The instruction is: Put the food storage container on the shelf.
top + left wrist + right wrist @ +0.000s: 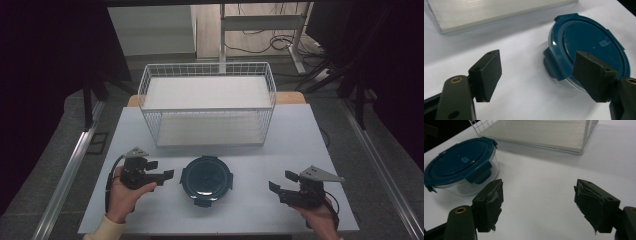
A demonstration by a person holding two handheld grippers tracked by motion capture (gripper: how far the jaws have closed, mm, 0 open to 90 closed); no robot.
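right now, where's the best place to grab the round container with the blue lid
Probably across the container at its clear glass wall, just under the lid's rim, coming in level from the left, where the open left gripper is nearest. The lid is flat and wide, and its flaps are clipped down, so the top offers little to pinch.

The box (461, 172) has a clear, smooth bowl like glass or plastic. Its blue lid (586, 40) is smooth plastic and a little shiny. The basket (207, 105) is thin white wire, with flat matt white boards inside. The counter (295, 150) is white, smooth and matt. The pads (491, 205) on the right hand-held gripper (539, 207) are black, dull and torn rough at the edges.
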